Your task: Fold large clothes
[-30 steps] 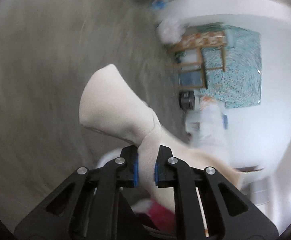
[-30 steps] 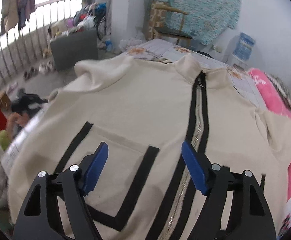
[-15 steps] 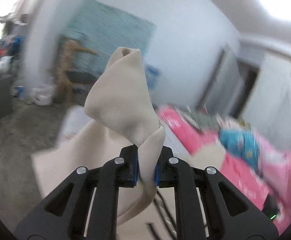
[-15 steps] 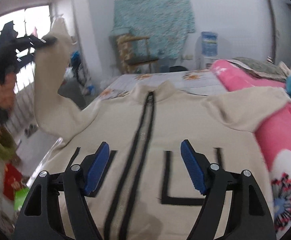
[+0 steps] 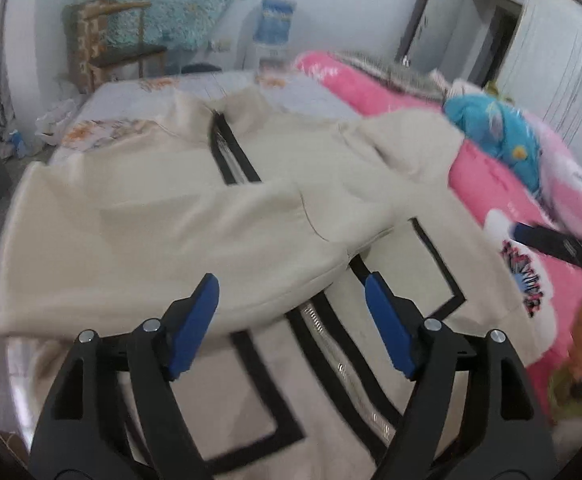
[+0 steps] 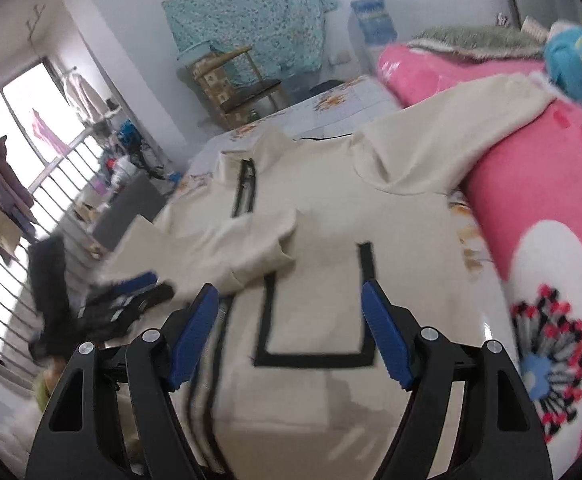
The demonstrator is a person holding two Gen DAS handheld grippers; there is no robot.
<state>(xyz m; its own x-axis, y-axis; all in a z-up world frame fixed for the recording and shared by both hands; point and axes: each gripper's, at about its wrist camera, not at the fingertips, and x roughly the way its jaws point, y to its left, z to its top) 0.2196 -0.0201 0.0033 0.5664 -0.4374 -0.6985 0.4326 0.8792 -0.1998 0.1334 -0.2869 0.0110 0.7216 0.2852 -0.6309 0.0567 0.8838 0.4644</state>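
Note:
A cream zip-up jacket (image 5: pixel 275 168) with black trim lies front up on the bed; it also shows in the right wrist view (image 6: pixel 331 208). Its left sleeve (image 5: pixel 163 240) lies folded across the chest, over the zipper. The other sleeve (image 6: pixel 451 132) stretches out over the pink blanket. My left gripper (image 5: pixel 291 320) is open and empty just above the folded sleeve's cuff; it shows blurred at the left in the right wrist view (image 6: pixel 127 296). My right gripper (image 6: pixel 289 328) is open and empty above the jacket's lower front pocket; its tip shows in the left wrist view (image 5: pixel 555 240).
A pink flowered blanket (image 6: pixel 543 208) lies piled along the bed's right side, with a blue cushion (image 5: pixel 499 128) on it. A wooden chair (image 5: pixel 107 40) and a water dispenser (image 5: pixel 271 28) stand by the far wall. A balcony railing (image 6: pixel 19 240) is at the left.
My left gripper carried the sleeve over the jacket, laid it across the chest and opened. My right gripper stayed open and shifted toward the right pocket.

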